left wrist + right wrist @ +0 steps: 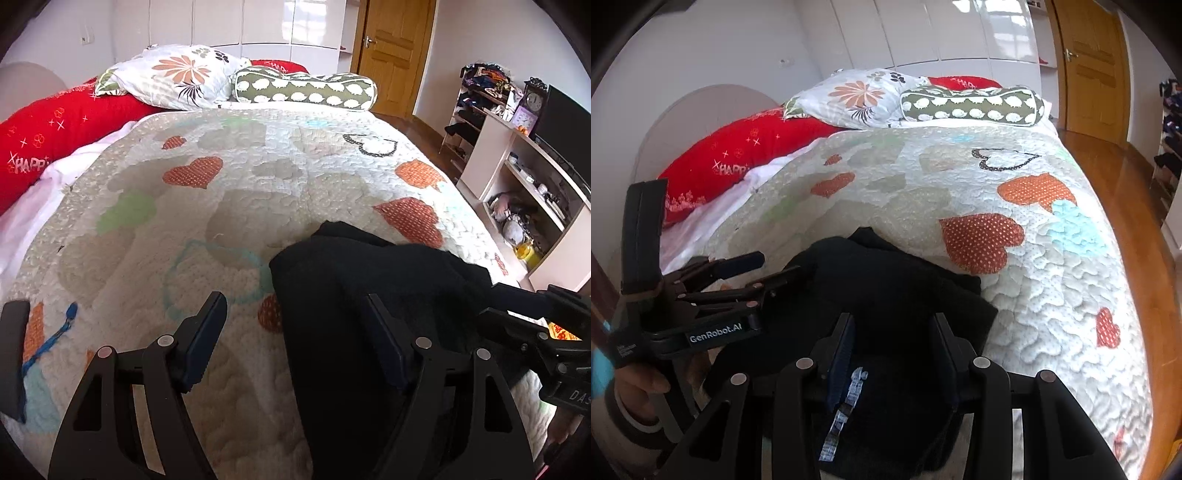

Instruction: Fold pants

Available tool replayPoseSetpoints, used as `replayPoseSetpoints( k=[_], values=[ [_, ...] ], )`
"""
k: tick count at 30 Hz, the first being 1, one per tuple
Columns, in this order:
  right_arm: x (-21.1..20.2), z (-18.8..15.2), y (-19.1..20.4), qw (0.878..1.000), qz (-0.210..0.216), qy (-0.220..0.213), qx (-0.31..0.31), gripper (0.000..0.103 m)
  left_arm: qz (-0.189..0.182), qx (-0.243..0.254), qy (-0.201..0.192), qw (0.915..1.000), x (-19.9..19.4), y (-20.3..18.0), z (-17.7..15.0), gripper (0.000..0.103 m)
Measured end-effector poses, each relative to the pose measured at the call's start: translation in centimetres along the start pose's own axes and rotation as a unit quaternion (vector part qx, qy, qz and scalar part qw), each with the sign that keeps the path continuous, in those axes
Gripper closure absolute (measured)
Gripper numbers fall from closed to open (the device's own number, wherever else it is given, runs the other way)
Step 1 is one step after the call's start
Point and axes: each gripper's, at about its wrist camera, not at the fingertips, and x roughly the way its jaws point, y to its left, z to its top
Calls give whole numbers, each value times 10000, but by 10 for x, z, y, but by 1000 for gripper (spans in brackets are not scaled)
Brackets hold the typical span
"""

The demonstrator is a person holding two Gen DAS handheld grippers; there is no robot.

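Observation:
The black pants (369, 280) lie bunched in a heap near the front of the bed, also seen in the right wrist view (897, 280). My left gripper (295, 325) is open wide. Its left finger hangs over bare quilt, its right finger over the pants' left part, and no pad presses on cloth. From the right wrist view the left gripper (772, 267) sits at the heap's left edge, held by a hand (639, 384). My right gripper (894, 332) has its jaws narrowed with dark cloth filling the gap; it appears shut on the pants. It shows at the heap's right side (491, 301).
A quilt with heart patches (229, 206) covers the bed. Pillows (177, 74) and a red cushion (62, 133) lie at the far end. Shelves and a cabinet (524, 177) stand to the right, across a wooden floor (1123, 192), with a door (395, 48) behind.

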Motion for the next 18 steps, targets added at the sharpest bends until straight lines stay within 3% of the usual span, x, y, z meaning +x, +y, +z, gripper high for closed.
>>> replayPoseSetpoints(
  k=[9, 18],
  values=[
    [-12, -31, 15, 9997, 146, 188, -115, 62, -37, 67, -42, 10000, -23, -11, -26, 27],
    [0, -51, -12, 9993, 26, 236, 279, 58, -58, 147, 94, 9998, -5, -23, -44, 24]
  ],
)
